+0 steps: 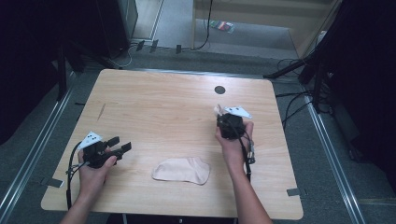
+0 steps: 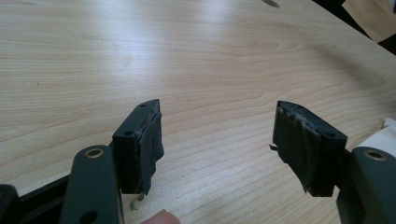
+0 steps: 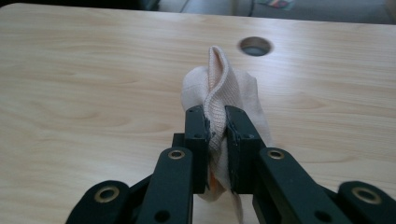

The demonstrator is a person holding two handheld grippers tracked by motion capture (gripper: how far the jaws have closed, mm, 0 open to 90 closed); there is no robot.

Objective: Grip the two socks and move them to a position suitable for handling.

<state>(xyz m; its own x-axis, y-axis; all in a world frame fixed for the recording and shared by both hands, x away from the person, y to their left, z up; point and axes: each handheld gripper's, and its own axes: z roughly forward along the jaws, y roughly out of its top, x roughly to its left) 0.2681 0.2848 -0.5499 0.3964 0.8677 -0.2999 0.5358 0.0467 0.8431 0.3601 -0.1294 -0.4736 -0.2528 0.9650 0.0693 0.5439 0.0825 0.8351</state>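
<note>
A pale pink sock (image 1: 182, 170) lies flat near the table's front edge, between the two hands; its edge (image 2: 385, 134) peeks in at the right of the left gripper view. My right gripper (image 1: 224, 116) (image 3: 215, 112) is shut on a second pale pink sock (image 3: 219, 81), which bunches up between the jaws above the wood; a bit of it (image 1: 217, 110) sticks out beyond the jaws. My left gripper (image 1: 120, 143) (image 2: 218, 109) hovers at the table's left, open, with only bare wood between its worn pads (image 2: 150, 140).
The light wooden table (image 1: 163, 102) has a round cable hole (image 1: 220, 89) (image 3: 255, 46) at the back right. Cables and dark stands crowd the floor to the right and behind. A metal rail (image 1: 32, 154) runs along the floor on the left.
</note>
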